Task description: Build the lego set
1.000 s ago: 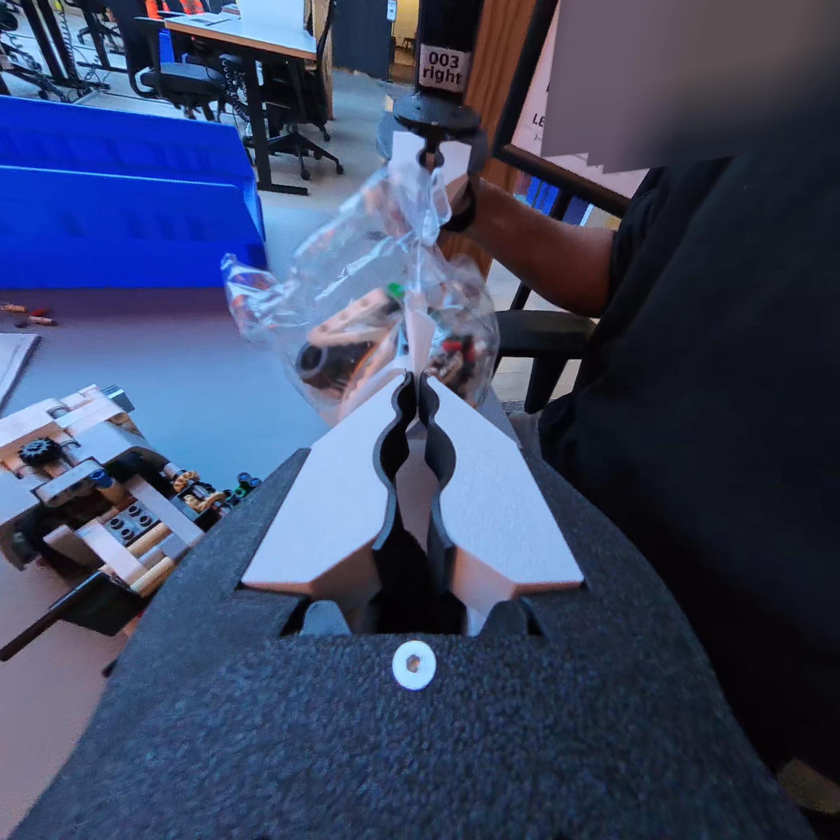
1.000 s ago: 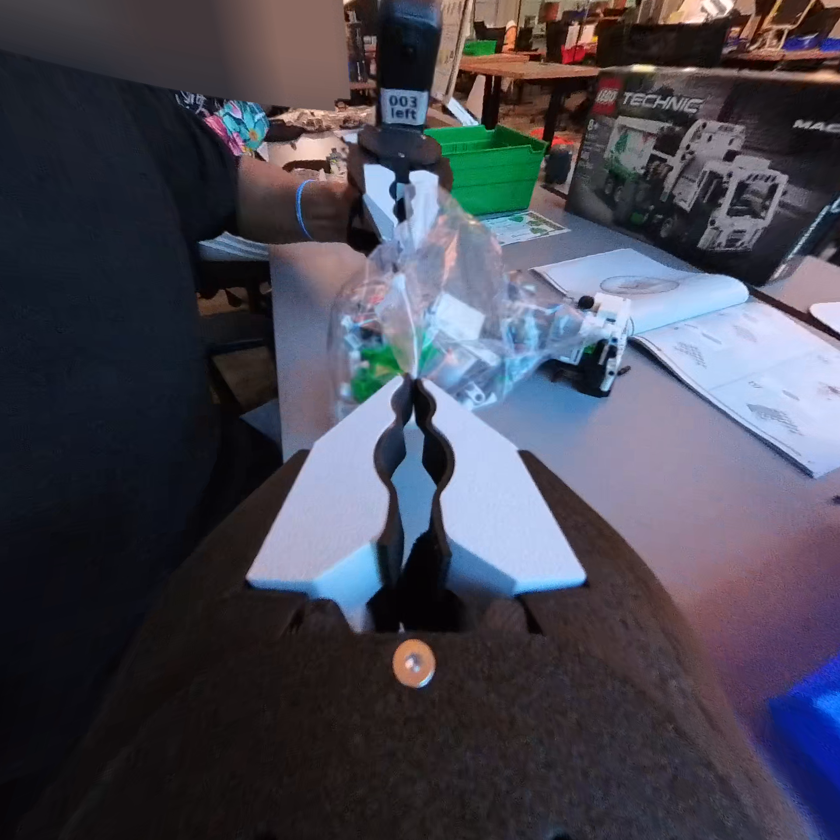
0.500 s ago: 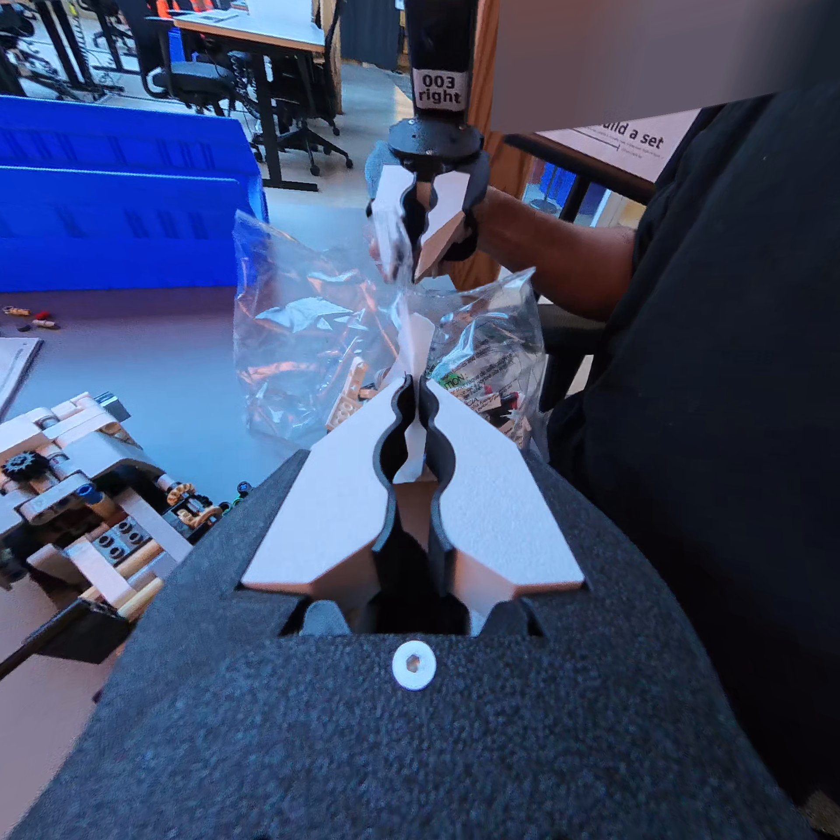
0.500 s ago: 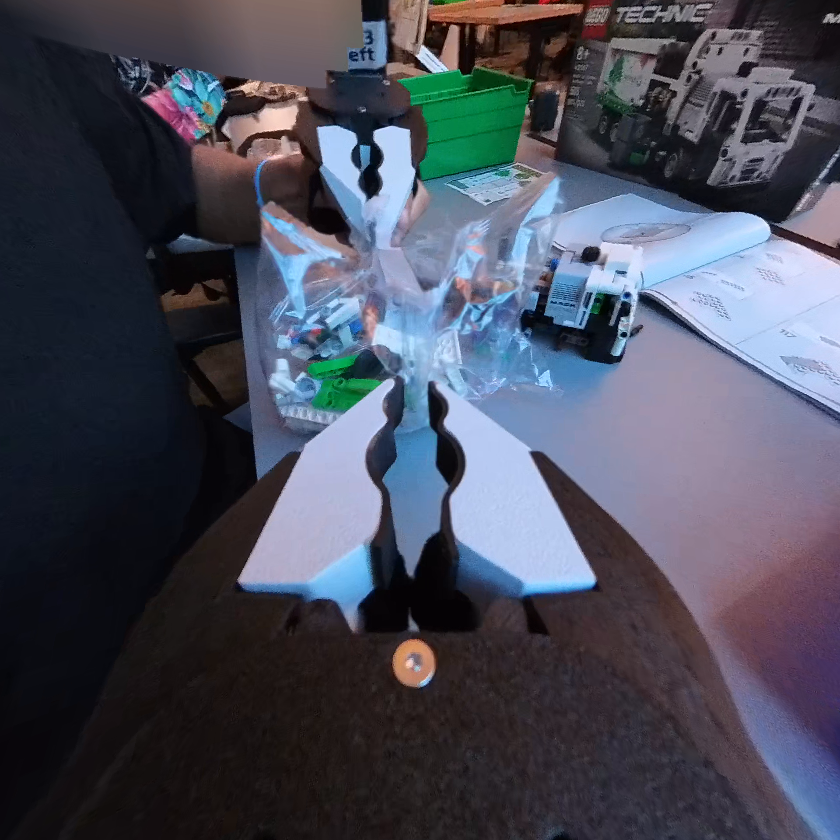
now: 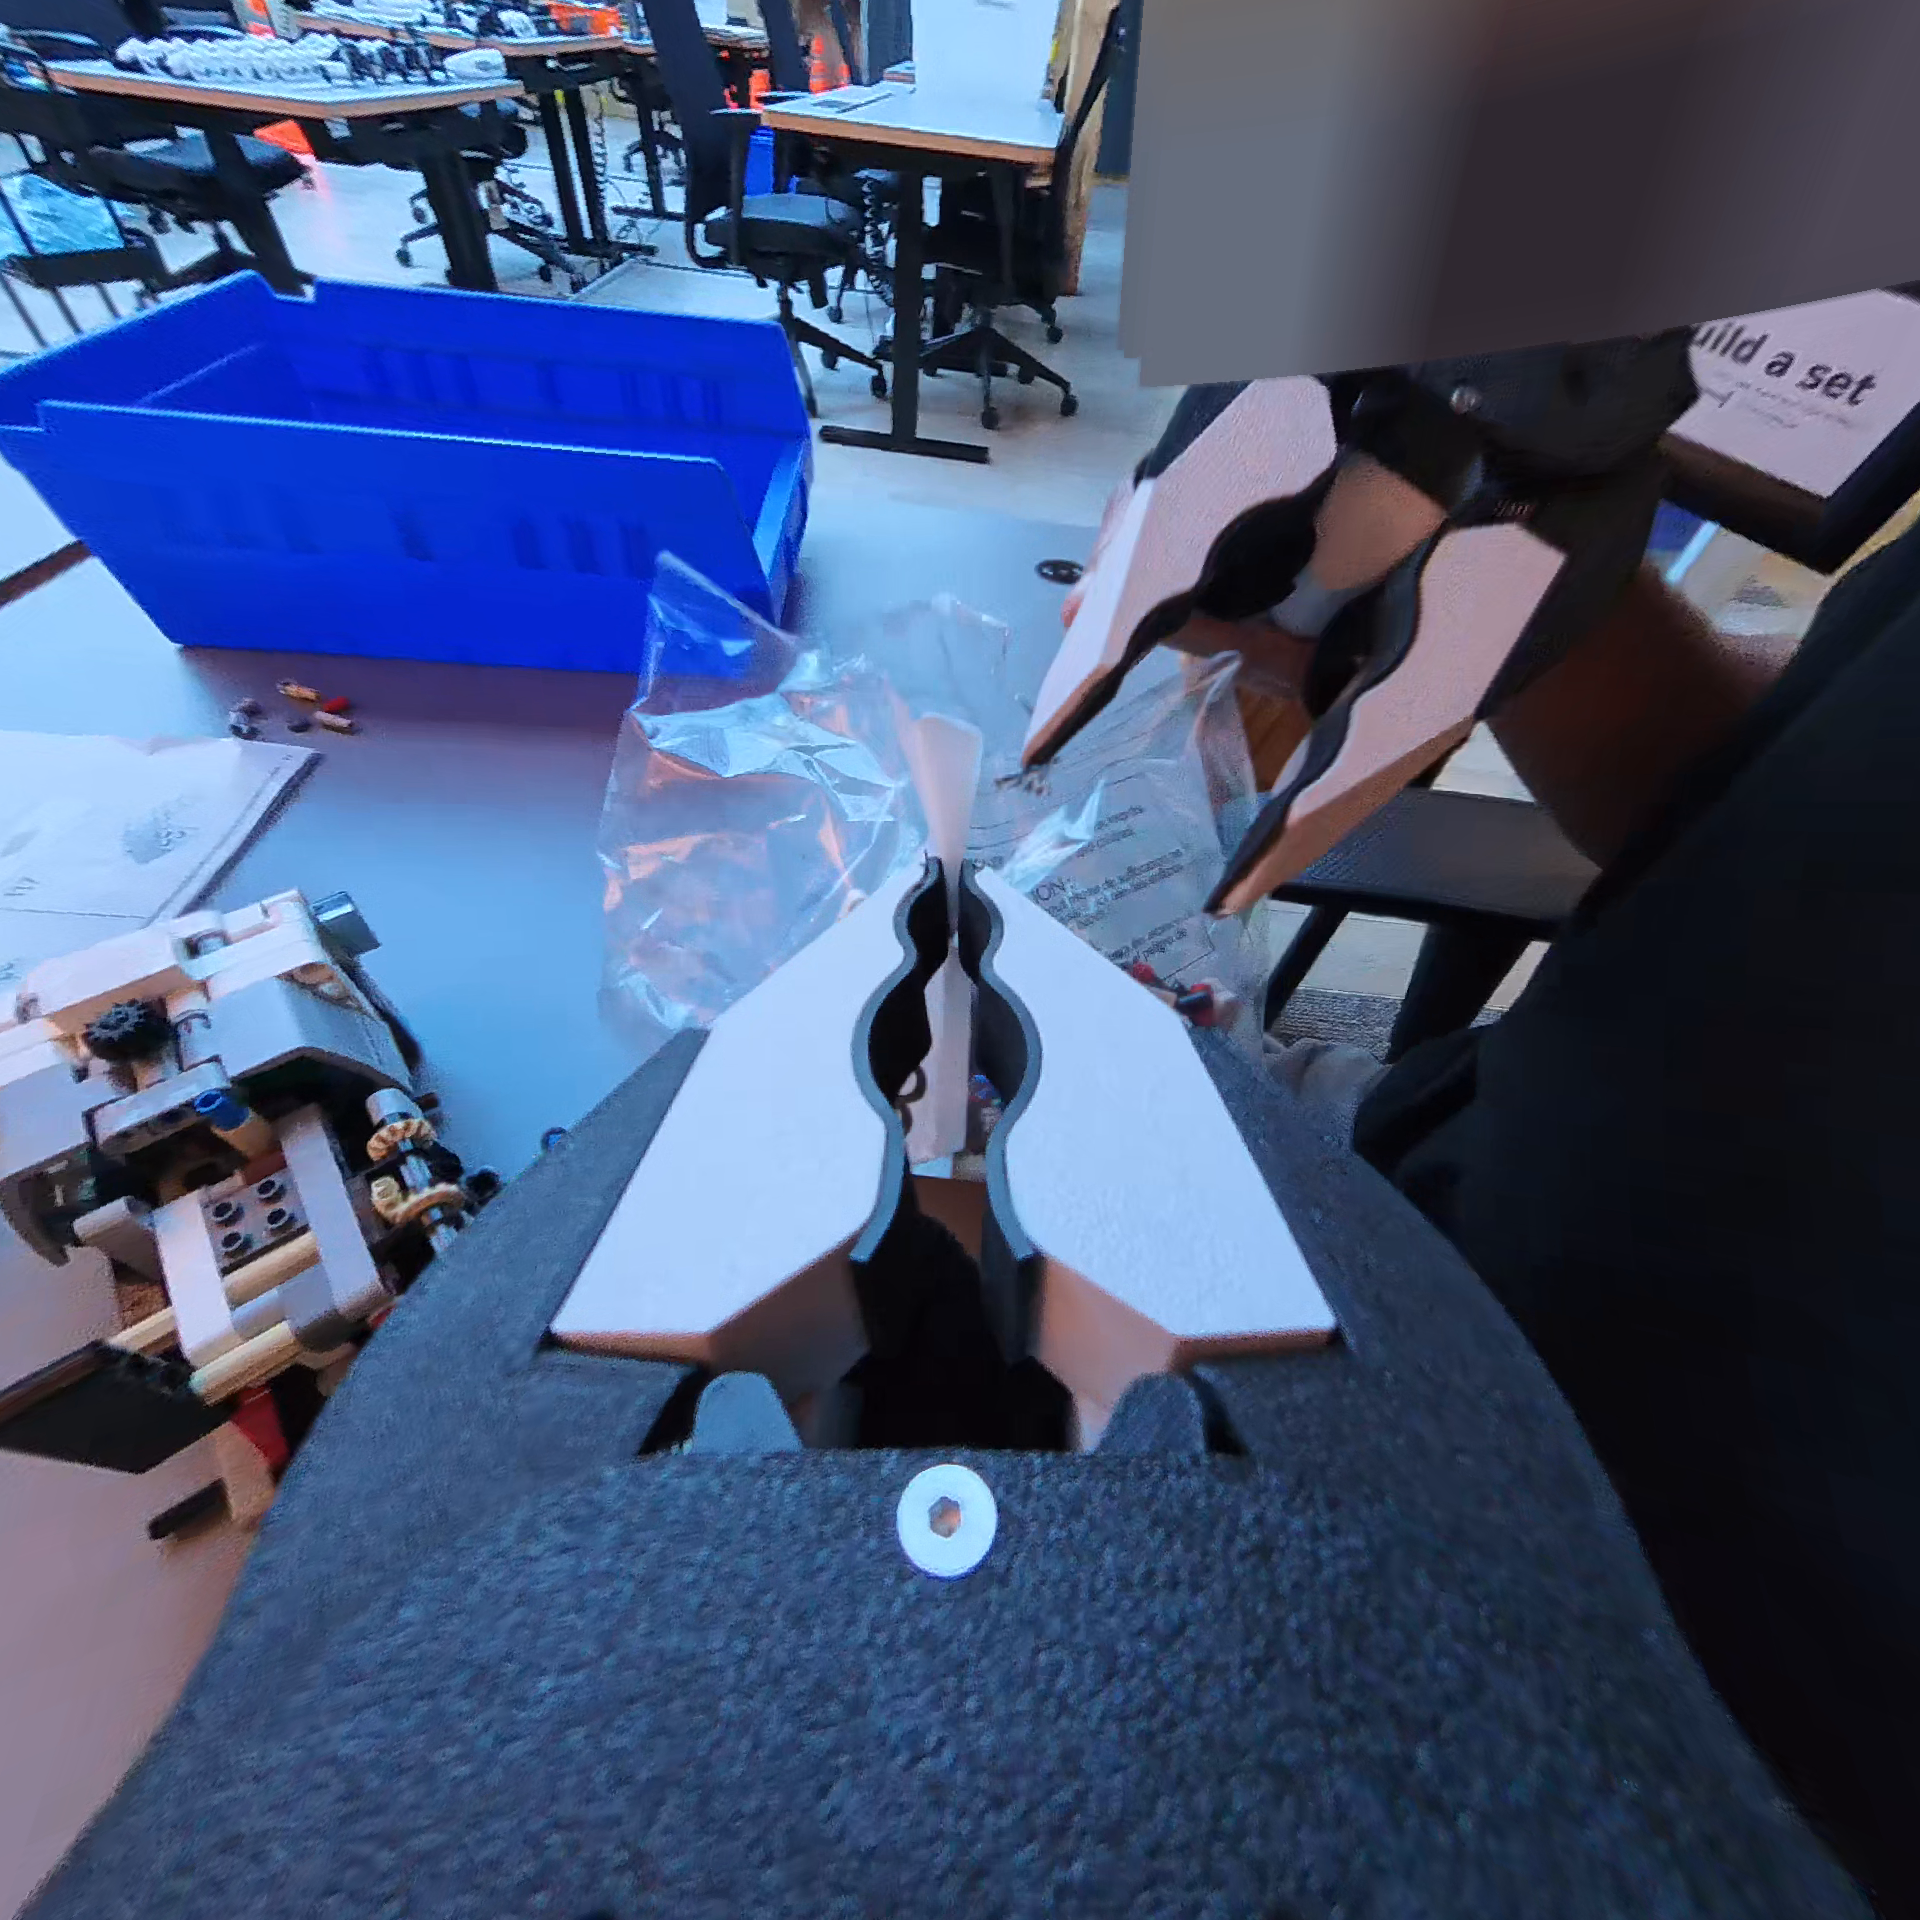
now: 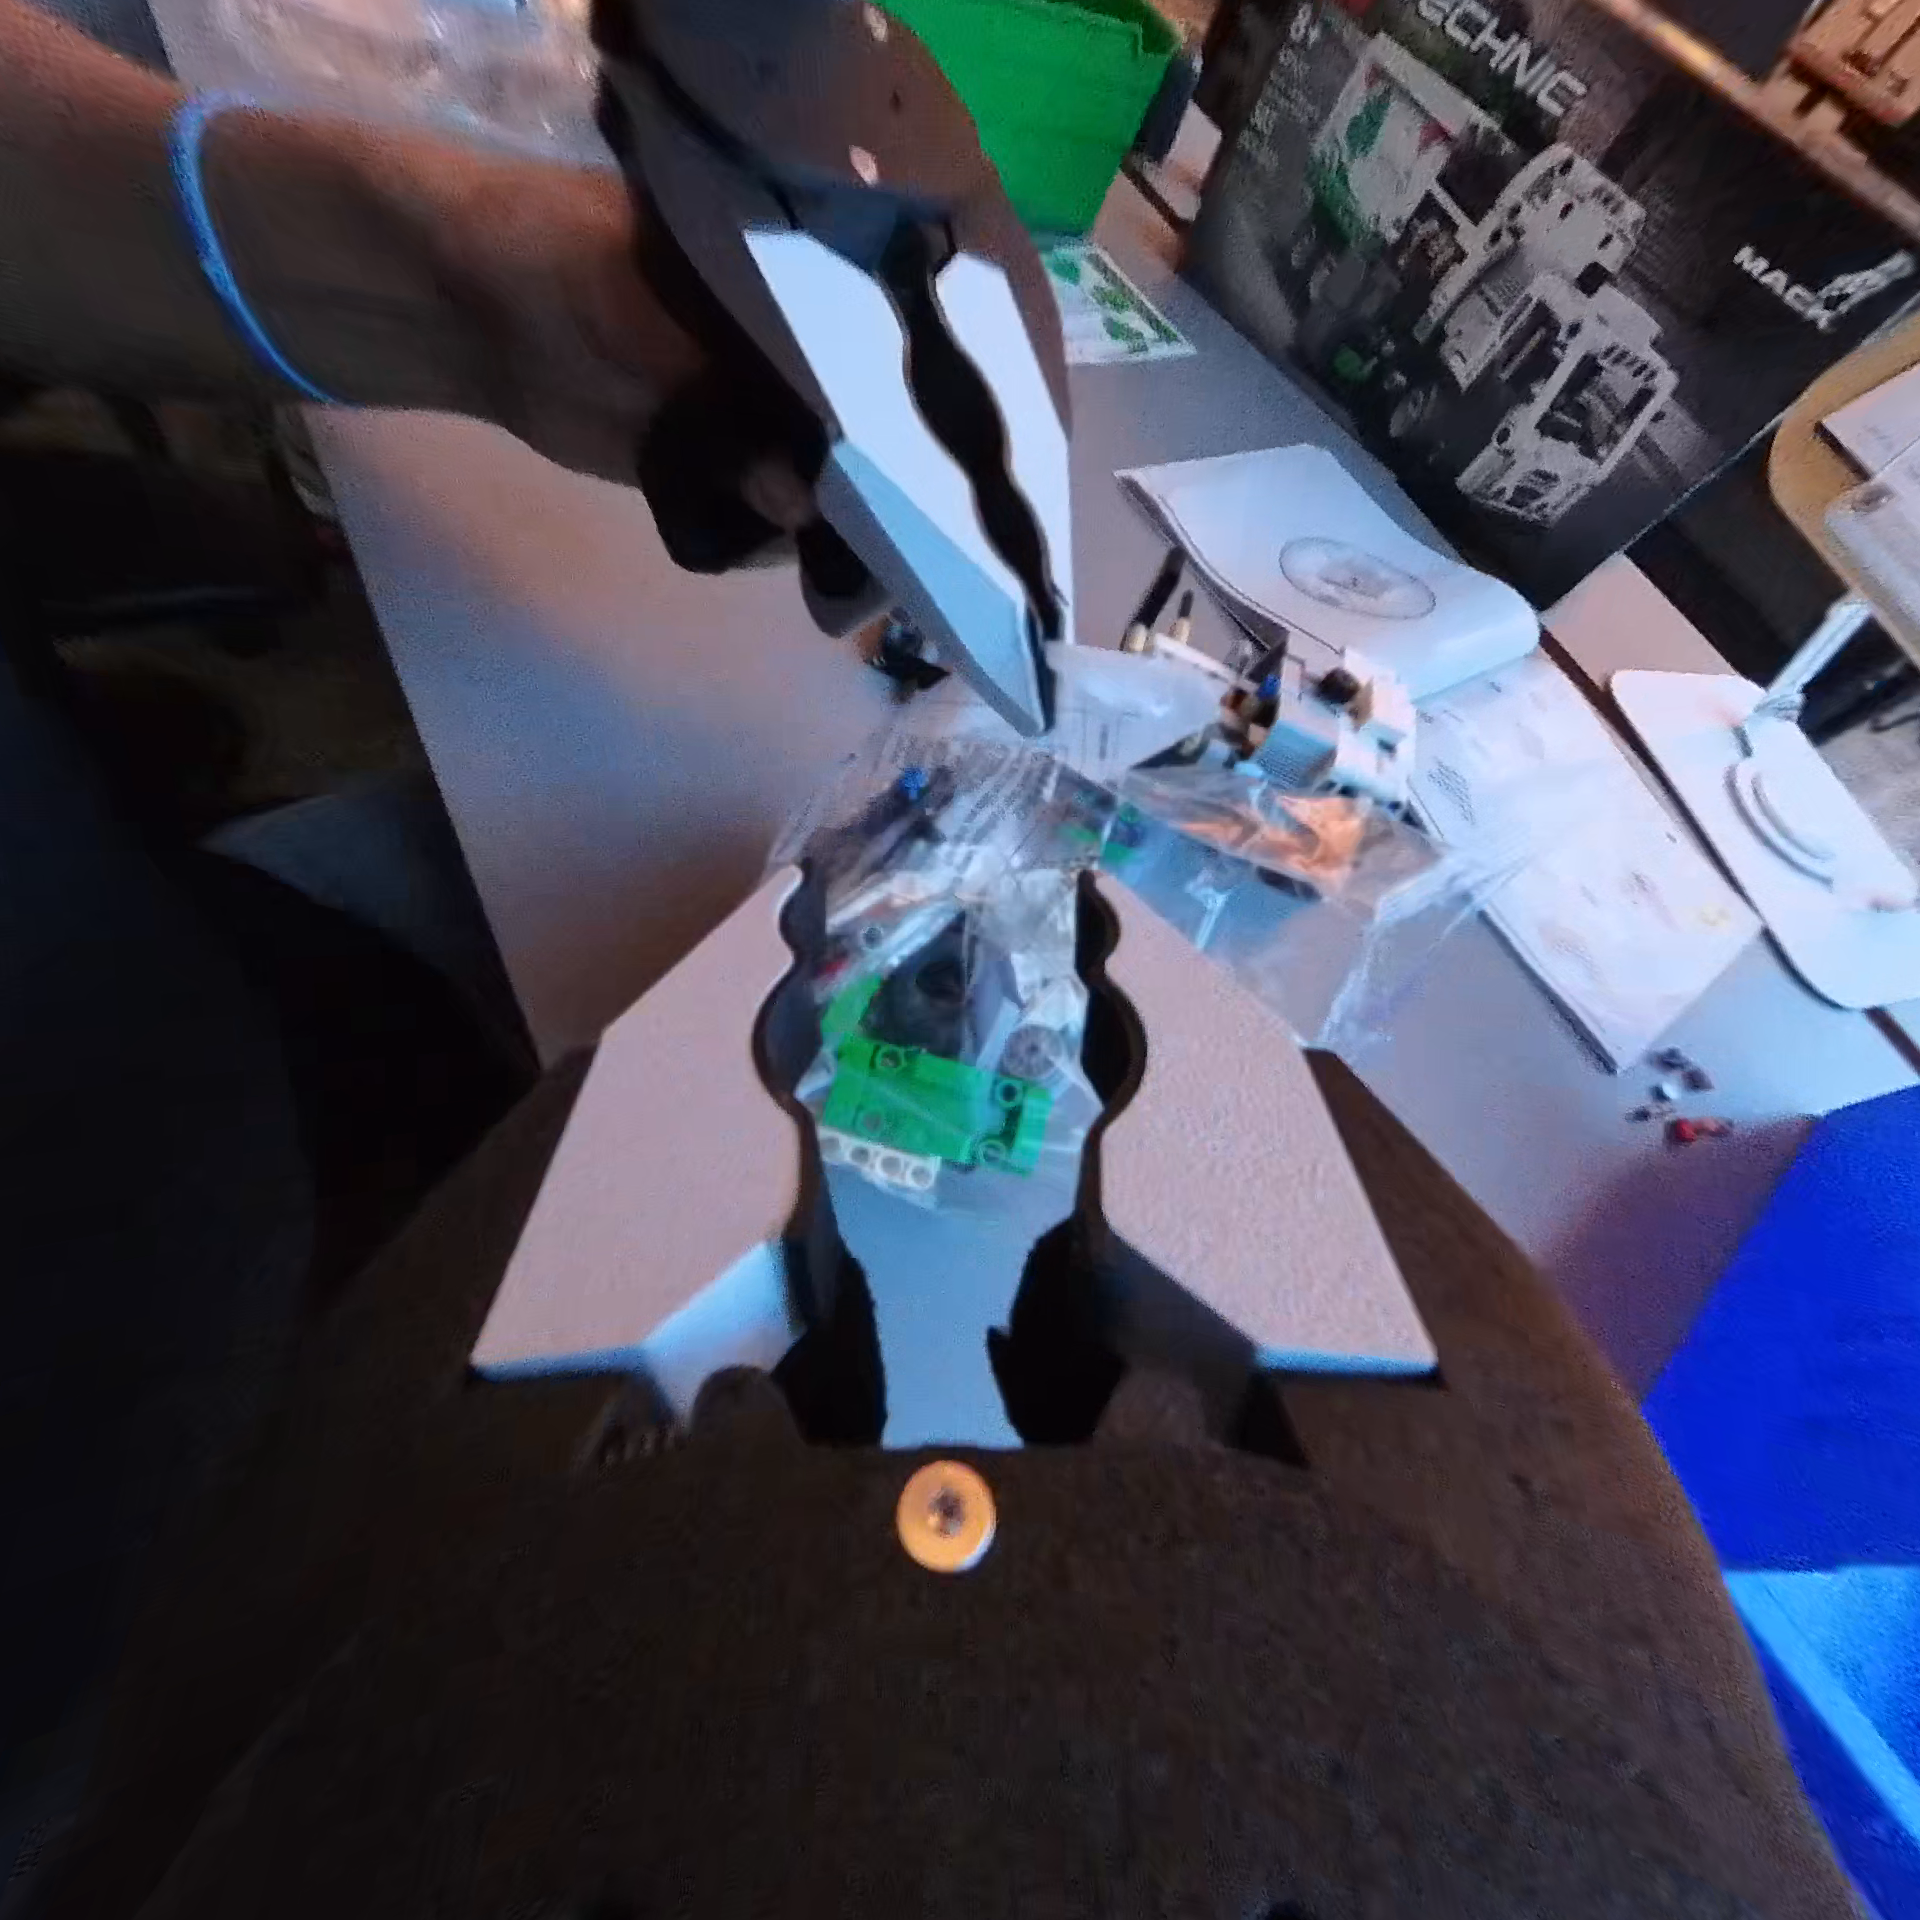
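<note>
The step in hand looks like opening a parts bag [image 5: 769,831] so its bricks can feed the build. The left gripper [image 5: 948,883] has its fingers pressed together on a fold of the clear film, holding the bag up off the worktop [image 5: 457,831] near its front edge. The right gripper [image 6: 940,894] has its fingers spread wide and grips nothing; in its own view the bag's green and white bricks [image 6: 925,1101] show through the gap between them (they sit low in the bag). The half-built truck [image 5: 208,1122] stands on the worktop to the left, beside a booklet [image 5: 114,821], with a blue bin [image 5: 416,488] behind.

Next, I judge, the right gripper must close on the film just beside the left one's pinch, then the two pull apart to tear it. Thin, slippery film may slide out, and a sudden tear could scatter bricks.
</note>
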{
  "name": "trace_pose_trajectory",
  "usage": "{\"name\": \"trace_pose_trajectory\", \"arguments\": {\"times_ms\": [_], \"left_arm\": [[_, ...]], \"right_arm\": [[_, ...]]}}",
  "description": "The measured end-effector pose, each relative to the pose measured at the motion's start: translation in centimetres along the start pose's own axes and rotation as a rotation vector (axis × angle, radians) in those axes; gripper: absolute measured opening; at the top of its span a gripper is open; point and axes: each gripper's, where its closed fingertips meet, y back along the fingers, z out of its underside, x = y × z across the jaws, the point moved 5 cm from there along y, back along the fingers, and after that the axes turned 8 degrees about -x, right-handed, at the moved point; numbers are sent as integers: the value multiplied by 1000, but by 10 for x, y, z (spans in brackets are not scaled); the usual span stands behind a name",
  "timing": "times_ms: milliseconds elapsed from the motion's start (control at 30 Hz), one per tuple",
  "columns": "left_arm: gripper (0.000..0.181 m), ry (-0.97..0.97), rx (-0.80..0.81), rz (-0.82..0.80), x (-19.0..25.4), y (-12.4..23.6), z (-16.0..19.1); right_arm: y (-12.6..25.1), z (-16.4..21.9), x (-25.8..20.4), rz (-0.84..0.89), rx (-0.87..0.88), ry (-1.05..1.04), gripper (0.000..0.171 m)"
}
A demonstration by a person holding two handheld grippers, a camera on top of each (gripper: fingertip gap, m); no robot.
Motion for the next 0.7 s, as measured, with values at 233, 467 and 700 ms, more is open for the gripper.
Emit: {"name": "trace_pose_trajectory", "arguments": {"times_ms": [233,467,700], "left_arm": [[40,6,-16,-142,5,0,7],[68,314,-33,-153,15,-2,49],[69,127,-175,-190,-20,-14,25]], "right_arm": [[19,24,11,6,-108,21,6],[27,53,31,34,-62,17,1],[66,80,81,199,-6,-168,26]]}}
